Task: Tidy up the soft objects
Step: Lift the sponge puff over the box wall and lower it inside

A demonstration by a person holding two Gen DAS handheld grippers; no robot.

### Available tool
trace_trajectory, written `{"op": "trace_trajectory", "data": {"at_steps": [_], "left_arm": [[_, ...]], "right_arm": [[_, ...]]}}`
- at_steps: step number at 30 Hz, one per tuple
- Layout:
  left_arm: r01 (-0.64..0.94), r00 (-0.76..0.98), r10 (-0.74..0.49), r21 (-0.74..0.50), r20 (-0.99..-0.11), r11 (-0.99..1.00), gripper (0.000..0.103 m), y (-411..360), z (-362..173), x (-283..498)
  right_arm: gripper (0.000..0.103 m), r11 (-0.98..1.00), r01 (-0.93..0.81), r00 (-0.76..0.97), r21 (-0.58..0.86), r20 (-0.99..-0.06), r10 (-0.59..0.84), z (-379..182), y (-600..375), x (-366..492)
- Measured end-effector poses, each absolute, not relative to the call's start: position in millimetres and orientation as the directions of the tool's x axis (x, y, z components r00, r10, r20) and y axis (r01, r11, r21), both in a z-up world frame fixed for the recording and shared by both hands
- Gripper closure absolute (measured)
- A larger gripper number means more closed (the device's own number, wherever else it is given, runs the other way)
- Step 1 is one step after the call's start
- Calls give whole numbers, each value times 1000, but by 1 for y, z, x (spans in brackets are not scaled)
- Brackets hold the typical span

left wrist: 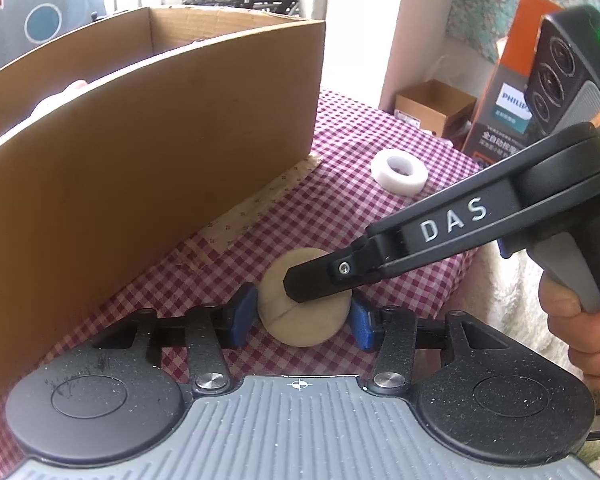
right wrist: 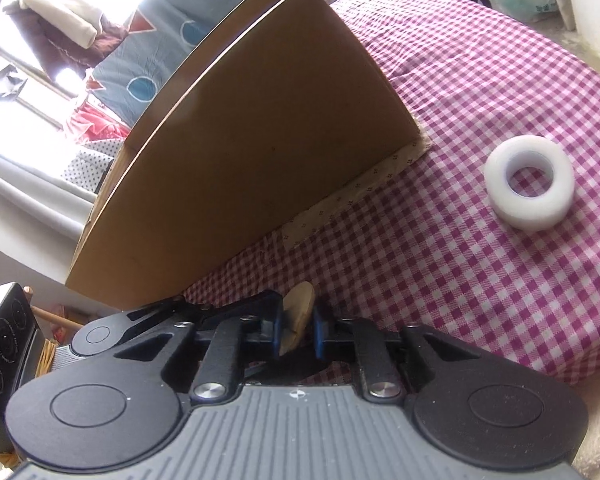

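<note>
Beige round pad (left wrist: pixel 300 312) sits low on the checked surface (right wrist: pixel 480 280), close in front of the cardboard box (left wrist: pixel 148 152), and both tools are on it at once. Left tongs (left wrist: pixel 303 318) stand half wide, blue pads flanking the disc's edges; firm pressing or mere touching, I cannot tell. Right tongs (right wrist: pixel 297 326) are narrow and pinch the disc through its thickness — in the left view one black finger (left wrist: pixel 320 282) lies across its face.

Risks, as judgement: two grips on one soft thing — if both hands pull apart, the pad may fold, tear along the crease on its face, or slip out. If the left tongs let go late, the lift drags them. The pinch looks to be near the rim, so the disc could swing or drop before it clears the box's tall wall. White ring (right wrist: pixel 528 190) lies well apart on the cloth, not yet handled.

Writing: "DAS" (left wrist: pixel 454 220) on the right tool's arm; "PHILIPS", partly hidden, on an orange-and-grey carton (left wrist: pixel 504 108) behind, Chinese text below too small to read.
</note>
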State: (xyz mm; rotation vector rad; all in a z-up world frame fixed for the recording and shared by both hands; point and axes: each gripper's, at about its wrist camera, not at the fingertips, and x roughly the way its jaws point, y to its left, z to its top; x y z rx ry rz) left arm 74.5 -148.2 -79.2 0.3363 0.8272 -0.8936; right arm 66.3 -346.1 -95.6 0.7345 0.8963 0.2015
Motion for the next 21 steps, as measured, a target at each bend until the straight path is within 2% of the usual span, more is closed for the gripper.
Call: {"op": "trace_trajectory", "data": {"at_steps": [4, 13, 21], "left_arm": [[803, 354, -548, -54, -757, 593, 45, -151, -81, 74], [792, 359, -570, -81, -739, 605, 47, -142, -67, 72], [782, 498, -626, -1, -600, 623, 46, -107, 3, 57]], "right_arm": [[95, 774, 96, 619, 626, -646, 446, -92, -339, 69], [96, 811, 7, 636, 586, -628, 448, -65, -318, 68], [96, 789, -132, 674, 600, -529, 515, -7, -307, 59]]}}
